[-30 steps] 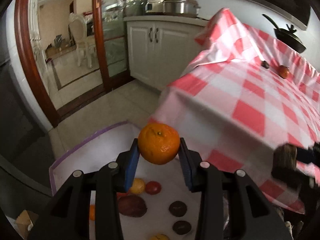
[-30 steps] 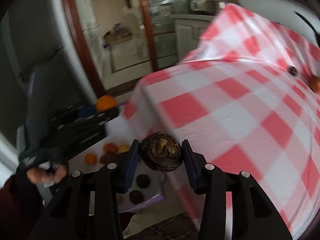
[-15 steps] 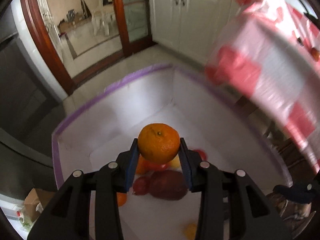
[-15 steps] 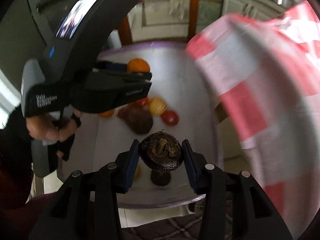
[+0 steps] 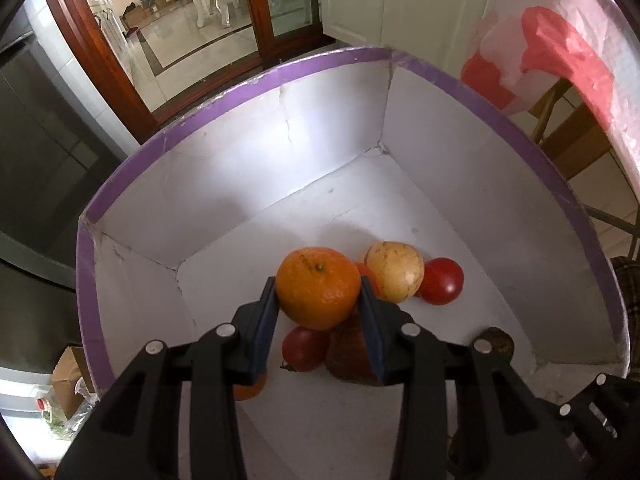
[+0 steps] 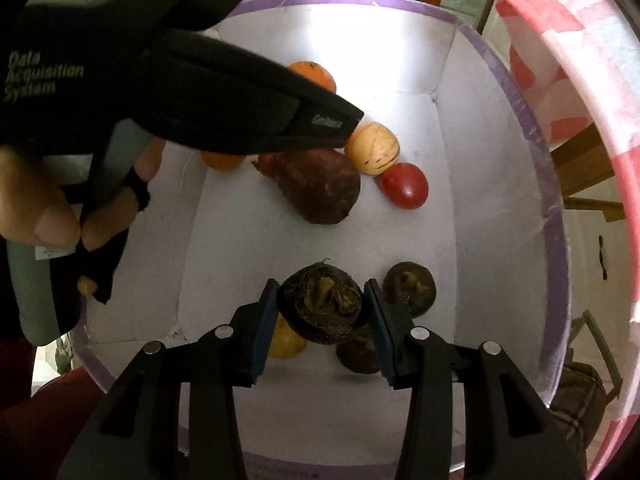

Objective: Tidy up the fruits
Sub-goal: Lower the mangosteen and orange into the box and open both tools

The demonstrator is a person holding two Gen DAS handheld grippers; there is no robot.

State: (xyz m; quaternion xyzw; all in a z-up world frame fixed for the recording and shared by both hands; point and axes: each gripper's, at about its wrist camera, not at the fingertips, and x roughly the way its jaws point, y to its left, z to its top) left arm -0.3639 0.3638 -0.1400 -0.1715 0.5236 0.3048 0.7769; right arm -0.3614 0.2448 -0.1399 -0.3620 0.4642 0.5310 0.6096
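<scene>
Tiled kitchen floor and white cabinet doors lay beyond a white box with a purple rim [image 5: 224, 92], which stood beside a table draped in red-and-white check cloth [image 6: 580, 32]. Box served as the collection bin; its high walls would keep round fruit from rolling off.

Contents noted, right wrist view: large brown-red fruit [image 6: 316, 184] at centre, pale yellow striped fruit [image 6: 372, 148] touching a red one [image 6: 405, 185], an orange piece [image 6: 220, 160] partly under the other tool, two dark rough-skinned fruits [image 6: 409, 288] on the near side and a yellow one [image 6: 285, 342] just behind the right jaws. Like seemed to lie with like, dark ones near, bright ones far.

Left gripper [image 5: 318, 304]: jaws narrowly parted, blue pads pressed on both flanks of an orange [image 5: 319, 287], held over the bright cluster and pointing steeply down into the box. A hand [image 6: 60, 204] gripped its handle.

Right gripper [image 6: 320, 308]: same narrow opening, pads clamped on a dark, fibrous round fruit [image 6: 321, 303] above the other dark ones.

Judgement: both fruits carried down low before release, probably to avoid a drop and bruising. Neither touched the floor of the box as far as could be seen.
</scene>
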